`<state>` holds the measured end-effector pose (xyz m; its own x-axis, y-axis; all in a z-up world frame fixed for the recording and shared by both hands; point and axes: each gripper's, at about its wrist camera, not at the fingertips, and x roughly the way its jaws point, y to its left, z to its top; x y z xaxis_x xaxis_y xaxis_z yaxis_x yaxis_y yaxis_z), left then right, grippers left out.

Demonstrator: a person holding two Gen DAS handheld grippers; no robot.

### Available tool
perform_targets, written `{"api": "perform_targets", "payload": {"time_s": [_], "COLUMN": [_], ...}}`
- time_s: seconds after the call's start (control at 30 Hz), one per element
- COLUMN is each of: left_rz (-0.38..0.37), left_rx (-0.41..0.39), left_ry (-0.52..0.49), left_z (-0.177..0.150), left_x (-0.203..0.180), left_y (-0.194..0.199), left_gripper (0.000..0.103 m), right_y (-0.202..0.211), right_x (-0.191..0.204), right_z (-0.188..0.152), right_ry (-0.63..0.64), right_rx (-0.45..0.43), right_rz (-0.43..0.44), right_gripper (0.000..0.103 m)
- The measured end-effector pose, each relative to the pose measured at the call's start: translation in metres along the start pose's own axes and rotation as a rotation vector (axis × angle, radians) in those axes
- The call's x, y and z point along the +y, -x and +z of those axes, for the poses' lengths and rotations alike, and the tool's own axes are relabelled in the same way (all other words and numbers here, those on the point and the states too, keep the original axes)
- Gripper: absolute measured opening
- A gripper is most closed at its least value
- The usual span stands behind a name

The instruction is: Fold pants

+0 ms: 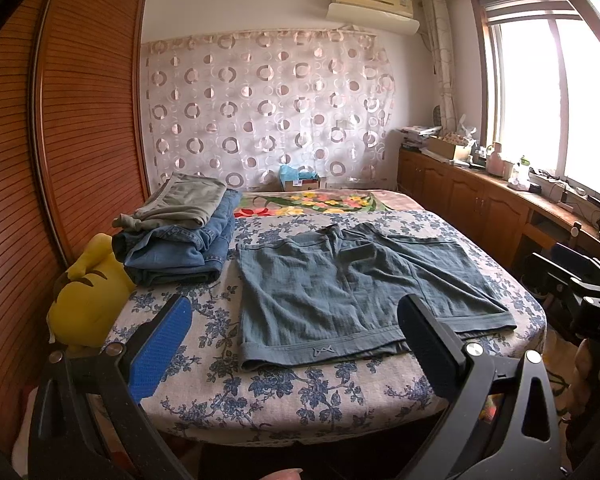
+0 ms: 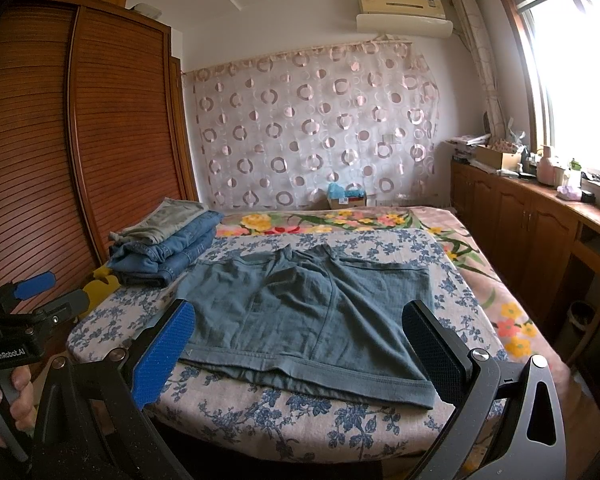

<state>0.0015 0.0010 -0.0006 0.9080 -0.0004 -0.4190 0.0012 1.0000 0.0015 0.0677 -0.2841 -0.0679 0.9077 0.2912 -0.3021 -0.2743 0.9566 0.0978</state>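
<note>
Teal-grey pants lie spread flat on the bed, centre of the left wrist view, waistband along the lower edge toward me, legs running up-frame. Same layout in the right wrist view, pants at centre. My left gripper is held wide, nothing between the blue pads, hovering above the near waistband and not touching it. My right gripper is likewise wide and empty, over the waistband's lower right stretch. A stack of folded jeans and grey trousers sits at left-centre of the frame, just beside the pants but apart from them; a yellow plush toy is at the lower left edge of the bed. Judgement: fold not yet begun; step in hand is the first grasp. To do it well, I should take one waistband corner with each gripper, pinching both cloth layers, then lift evenly and carry one leg over the other so the side seams meet. Risks: catching only the top layer, or dragging the floral sheet up with the cloth.
</note>
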Motion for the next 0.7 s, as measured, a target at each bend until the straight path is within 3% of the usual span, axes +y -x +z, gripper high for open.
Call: {"api": "perform_targets", "payload": {"time_s": [0.7], "left_rz": [-0.001], "left_rx": [-0.001], "left_ry": [0.001], "left_z": [-0.0001], "left_x": [0.0], "left_y": [0.0001], "left_gripper": [0.103], "right_y": [0.001], "right_x": [0.0017], "right_z": [0.0017], "right_ry": [0.0], "right_rx": [-0.007], "right_rz": [0.0], "right_gripper": [0.103]}}
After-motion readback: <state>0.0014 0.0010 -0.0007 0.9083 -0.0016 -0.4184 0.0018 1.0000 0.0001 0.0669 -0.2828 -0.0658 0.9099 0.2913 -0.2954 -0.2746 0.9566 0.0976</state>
